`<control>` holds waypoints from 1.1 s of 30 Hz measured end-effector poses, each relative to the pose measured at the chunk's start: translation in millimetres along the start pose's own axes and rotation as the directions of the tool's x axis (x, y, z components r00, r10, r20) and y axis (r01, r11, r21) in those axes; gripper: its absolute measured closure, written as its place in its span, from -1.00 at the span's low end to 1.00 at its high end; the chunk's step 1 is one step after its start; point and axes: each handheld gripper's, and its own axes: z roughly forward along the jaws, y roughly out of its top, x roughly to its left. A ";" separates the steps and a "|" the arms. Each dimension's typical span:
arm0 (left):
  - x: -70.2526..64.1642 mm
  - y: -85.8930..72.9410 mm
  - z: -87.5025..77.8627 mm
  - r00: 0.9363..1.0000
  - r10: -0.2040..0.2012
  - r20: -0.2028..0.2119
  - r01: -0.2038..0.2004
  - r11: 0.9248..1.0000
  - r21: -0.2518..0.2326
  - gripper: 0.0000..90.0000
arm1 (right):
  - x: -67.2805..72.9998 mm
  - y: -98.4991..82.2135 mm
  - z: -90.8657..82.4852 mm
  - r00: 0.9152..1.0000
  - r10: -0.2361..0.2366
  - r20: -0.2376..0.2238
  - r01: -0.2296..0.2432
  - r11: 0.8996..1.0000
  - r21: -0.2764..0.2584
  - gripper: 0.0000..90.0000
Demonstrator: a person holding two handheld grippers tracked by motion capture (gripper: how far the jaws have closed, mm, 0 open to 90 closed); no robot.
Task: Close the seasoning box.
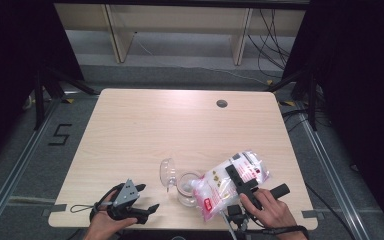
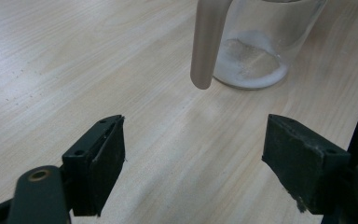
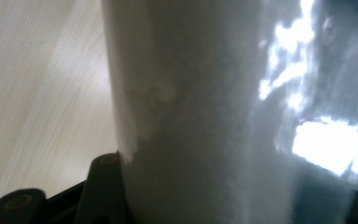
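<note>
we hold a gripper in each hand at the near edge of the worktop.

right gripper: fingers clamped across a clear bag of white powder, about mid-body. the bag is tilted, its lower end over the mouth of the jar, its upper end raised toward the right. red print shows on the bag in the high view. in the right gripper view the bag sits right against the camera, white grains packed behind the film, one black finger showing at its left edge.

jar: clear glass, upright on the worktop near the front edge, between the two grippers. its hinged lid stands open on the left side. in the left gripper view the jar holds a thin white layer on its bottom, and a pale handle hangs down its side.

left gripper: low over the worktop, left of the jar, pointing toward it. fingers wide apart, nothing between them, bare wood below.
</note>
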 end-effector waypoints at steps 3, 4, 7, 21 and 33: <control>-1.1 -0.7 0.7 1.000 -0.015 -0.003 0.015 1.000 -0.002 -0.54 | -2.2 0.1 0.5 1.000 -0.022 0.012 0.022 1.000 -0.013 0.16; -1.1 -0.7 0.7 1.000 -0.015 -0.003 0.015 1.000 -0.002 -0.54 | -2.2 0.1 0.5 1.000 -0.022 0.012 0.022 1.000 -0.013 0.16; -0.3 -0.2 0.2 1.000 0.000 -0.007 -0.001 1.000 -0.004 -0.54 | -1.7 0.2 0.8 1.000 -0.019 0.009 0.019 1.000 -0.014 0.16; -0.2 -0.2 -0.2 1.000 -0.012 0.002 0.012 1.000 0.003 -0.54 | 1.0 -1.0 0.5 1.000 0.009 -0.001 -0.009 1.000 -0.001 0.17; -0.5 -0.1 -0.4 1.000 -0.006 -0.007 0.006 1.000 0.003 -0.54 | -3.5 -0.2 0.1 1.000 -0.017 0.013 0.017 1.000 -0.023 0.17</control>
